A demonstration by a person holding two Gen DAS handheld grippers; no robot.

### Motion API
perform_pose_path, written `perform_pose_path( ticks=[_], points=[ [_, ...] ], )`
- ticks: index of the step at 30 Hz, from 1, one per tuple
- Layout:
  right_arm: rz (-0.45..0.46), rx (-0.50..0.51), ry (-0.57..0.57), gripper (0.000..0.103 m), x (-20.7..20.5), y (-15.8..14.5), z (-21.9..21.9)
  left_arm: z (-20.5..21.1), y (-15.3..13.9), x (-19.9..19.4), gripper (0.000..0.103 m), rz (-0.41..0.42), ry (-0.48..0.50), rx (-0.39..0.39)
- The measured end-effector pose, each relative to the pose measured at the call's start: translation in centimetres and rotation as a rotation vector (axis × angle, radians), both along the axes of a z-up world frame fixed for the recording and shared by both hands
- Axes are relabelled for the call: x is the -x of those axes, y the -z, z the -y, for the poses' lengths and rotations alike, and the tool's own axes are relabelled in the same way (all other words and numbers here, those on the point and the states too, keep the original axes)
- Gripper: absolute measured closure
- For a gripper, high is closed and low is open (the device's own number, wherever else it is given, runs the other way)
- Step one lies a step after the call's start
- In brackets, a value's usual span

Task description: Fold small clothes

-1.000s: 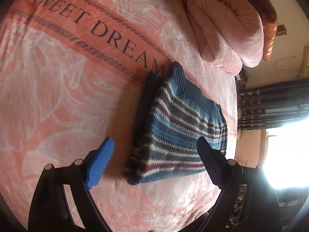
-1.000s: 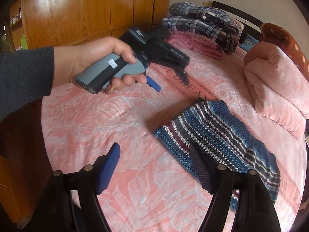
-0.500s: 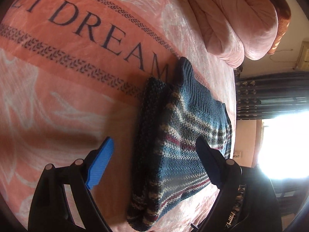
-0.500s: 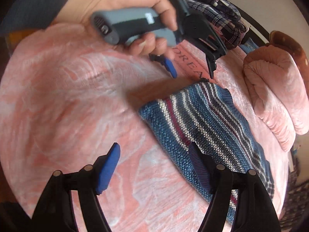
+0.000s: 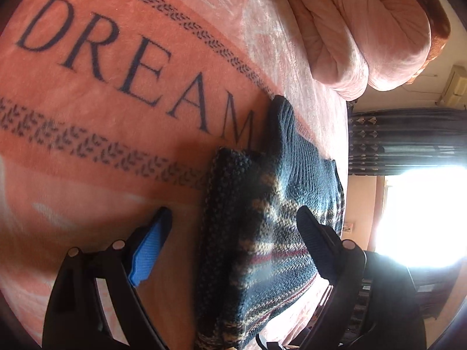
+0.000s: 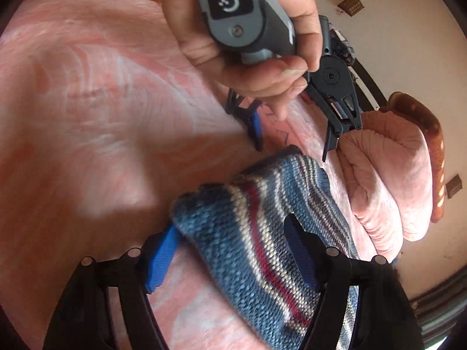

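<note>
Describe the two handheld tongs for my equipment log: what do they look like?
Each tool has black hinged arms with silver rivets, ending in ribbed blue pads. The left tongs, seen from the right tongs, have a grey pistol handle carrying a black label with a white circular logo.

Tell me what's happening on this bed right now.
A person is folding a blue striped knitted garment lying on a pink "DREAM" blanket. The left gripper and right gripper are both open, each straddling an end of the garment; neither has closed on it. A rolled pink quilt lies beyond.
</note>
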State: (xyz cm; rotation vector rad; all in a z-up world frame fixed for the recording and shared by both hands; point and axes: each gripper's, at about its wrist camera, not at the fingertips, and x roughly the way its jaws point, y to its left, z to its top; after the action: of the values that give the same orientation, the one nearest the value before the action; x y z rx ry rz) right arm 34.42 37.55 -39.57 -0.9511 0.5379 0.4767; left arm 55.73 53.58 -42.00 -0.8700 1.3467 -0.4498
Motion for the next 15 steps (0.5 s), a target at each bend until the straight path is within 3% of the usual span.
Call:
perform_pose_path(
  ticks=[1, 2, 5, 9, 12, 15],
  points=[
    [-0.014, -0.010, 0.011, 0.043, -0.5, 0.0, 0.0, 0.0, 0.0, -0.3, 0.017, -0.004, 0.006, 0.004],
    [-0.033, -0.013, 0.023, 0.072, -1.0, -0.1, 0.0, 0.1, 0.1, -0.5, 0.016, -0.007, 0.014, 0.008],
    [-0.067, -0.091, 0.045, 0.086, -1.6, -1.4, 1.0, 0.1, 0.2, -0.6, 0.016, -0.011, 0.021, 0.024],
    [-0.058, -0.177, 0.055, 0.090, -0.8, -4.1, 2.3, 0.6, 0.2, -0.7, 0.020, -0.008, 0.023, 0.055],
    [-0.063, -0.214, 0.063, 0.090, -1.0, -5.3, 3.0, 2.0, 0.4, -1.0, 0.031, -0.026, 0.063, 0.067],
    [-0.071, -0.259, 0.070, 0.090, -1.2, -6.5, 3.8, 3.2, 0.1, -1.6, 0.045, -0.031, 0.102, 0.021]
  ],
)
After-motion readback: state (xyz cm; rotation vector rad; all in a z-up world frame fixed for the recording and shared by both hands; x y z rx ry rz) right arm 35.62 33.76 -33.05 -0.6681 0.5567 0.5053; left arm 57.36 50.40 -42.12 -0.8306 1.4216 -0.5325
